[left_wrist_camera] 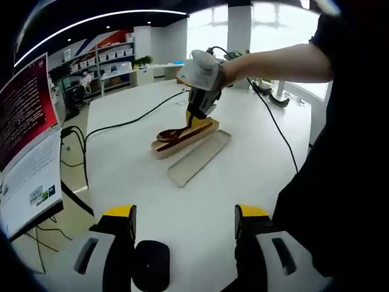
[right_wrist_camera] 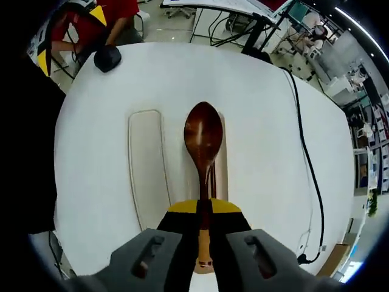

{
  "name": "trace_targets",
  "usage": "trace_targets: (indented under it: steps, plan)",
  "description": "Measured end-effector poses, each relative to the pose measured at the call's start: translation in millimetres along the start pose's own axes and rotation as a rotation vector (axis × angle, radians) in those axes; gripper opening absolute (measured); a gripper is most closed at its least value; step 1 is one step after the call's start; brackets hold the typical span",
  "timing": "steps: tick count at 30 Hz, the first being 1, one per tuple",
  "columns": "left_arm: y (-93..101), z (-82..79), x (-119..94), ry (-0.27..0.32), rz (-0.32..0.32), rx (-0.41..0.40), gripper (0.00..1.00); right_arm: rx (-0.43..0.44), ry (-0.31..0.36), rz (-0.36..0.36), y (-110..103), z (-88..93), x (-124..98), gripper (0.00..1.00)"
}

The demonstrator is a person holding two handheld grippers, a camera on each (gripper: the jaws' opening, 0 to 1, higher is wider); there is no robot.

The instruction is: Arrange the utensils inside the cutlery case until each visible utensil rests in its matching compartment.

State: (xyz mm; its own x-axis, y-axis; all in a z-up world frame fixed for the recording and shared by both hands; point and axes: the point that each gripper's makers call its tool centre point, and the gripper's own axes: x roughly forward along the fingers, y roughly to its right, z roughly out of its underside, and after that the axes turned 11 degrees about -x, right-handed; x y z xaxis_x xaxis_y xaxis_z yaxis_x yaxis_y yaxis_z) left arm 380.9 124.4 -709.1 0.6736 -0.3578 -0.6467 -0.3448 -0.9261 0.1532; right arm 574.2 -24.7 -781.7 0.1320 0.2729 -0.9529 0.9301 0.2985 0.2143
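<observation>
A: Why's the lid [right_wrist_camera: 146,164] lying on the left?
B: To bare the case [right_wrist_camera: 222,159] beside it. The right gripper [right_wrist_camera: 204,234] is clenched on the spoon [right_wrist_camera: 203,137], lining it over the case.
A: And the left gripper [left_wrist_camera: 185,222]?
B: Released, idle over the table [left_wrist_camera: 182,201].

L view: low, far | R view: close overhead | shared: cutlery case [left_wrist_camera: 184,137]

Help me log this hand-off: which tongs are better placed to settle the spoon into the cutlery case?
Right. The right tongs already clamp the wooden spoon by its handle, directly over the cutlery case. The left tongs are open, hanging back near the table edge.
</observation>
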Motion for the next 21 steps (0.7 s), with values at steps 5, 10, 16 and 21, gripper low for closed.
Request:
trace_targets:
  steps: [5, 10, 16, 21]
  plan:
    - [-1.0, -3.8, 4, 0.001, 0.006, -0.002, 0.67, 0.004, 0.0, -0.013, 0, 0.9, 8, 0.01]
    - [-4.0, -3.4, 7, -0.01, 0.007, -0.007, 0.67, 0.012, 0.004, -0.027, 1, 0.7, 13, 0.01]
    - [-3.5, -5.7, 13, -0.023, 0.021, 0.0, 0.67, 0.015, 0.006, -0.038, 0, 1.3, 18, 0.01]
    - [-1.5, -10.1, 17, -0.018, 0.031, -0.001, 0.67, 0.011, 0.005, -0.044, 1, 3.2, 22, 0.01]
